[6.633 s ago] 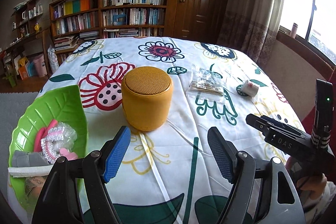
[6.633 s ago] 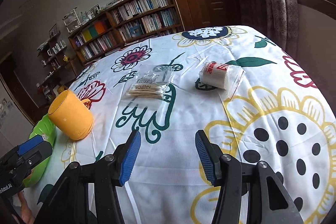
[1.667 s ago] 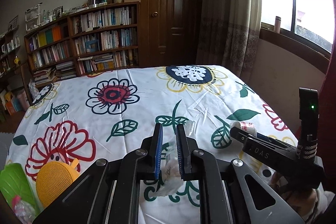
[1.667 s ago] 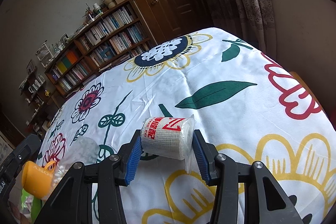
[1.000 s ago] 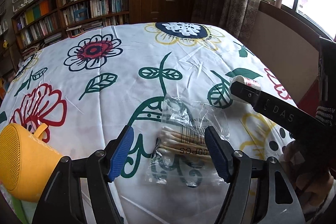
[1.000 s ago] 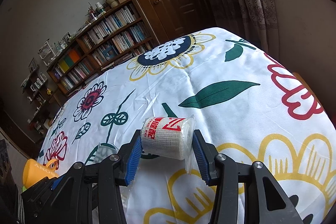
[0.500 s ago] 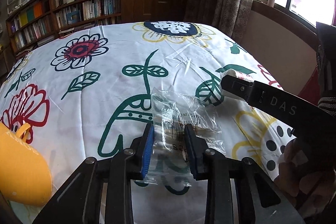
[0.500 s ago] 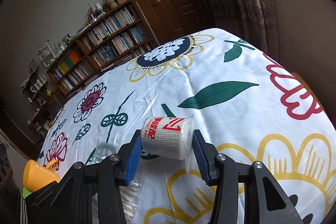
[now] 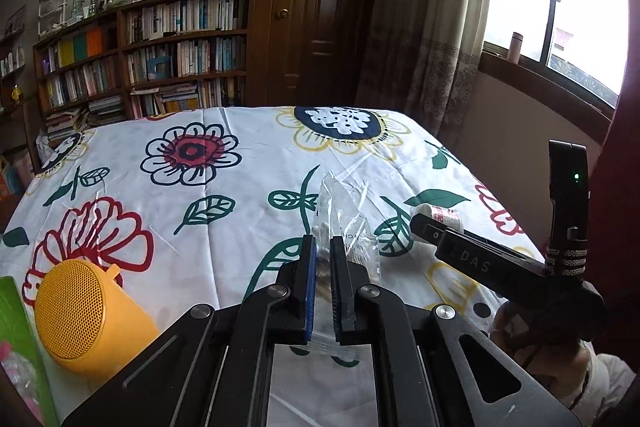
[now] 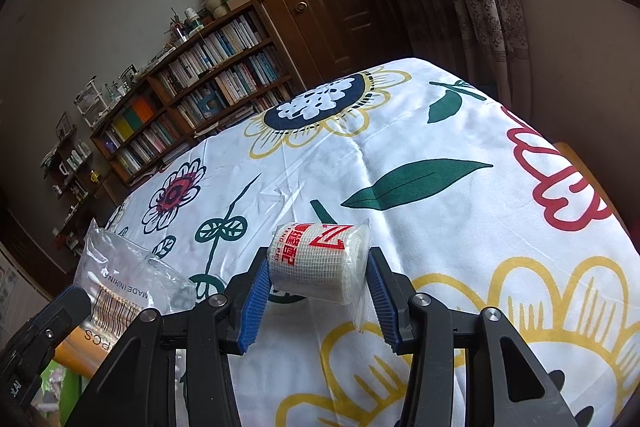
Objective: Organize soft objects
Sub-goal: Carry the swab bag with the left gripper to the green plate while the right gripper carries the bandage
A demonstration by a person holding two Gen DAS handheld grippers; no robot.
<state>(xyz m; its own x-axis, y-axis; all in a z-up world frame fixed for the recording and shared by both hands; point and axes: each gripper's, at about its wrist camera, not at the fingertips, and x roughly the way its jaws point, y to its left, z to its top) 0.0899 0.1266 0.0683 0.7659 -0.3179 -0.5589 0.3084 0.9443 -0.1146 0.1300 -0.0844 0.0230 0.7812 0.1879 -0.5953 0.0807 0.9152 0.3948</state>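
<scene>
Left hand-held gripper (image 9: 324, 259) clamped on swab bag (image 9: 344, 219) | right hand-held gripper (image 10: 316, 291) clamped on bandage roll (image 10: 316, 263)

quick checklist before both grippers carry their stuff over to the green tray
1. Left gripper shut on the bag of cotton swabs: ok.
2. Bag lifted off the floral tablecloth: ok in the right wrist view.
3. Right gripper shut on the gauze roll: ok.
4. Gauze roll clear of the cloth: cannot tell.
5. Yellow speaker lies beside the green tray, near the path: not ok.
6. Free room in the tray: cannot tell.
</scene>
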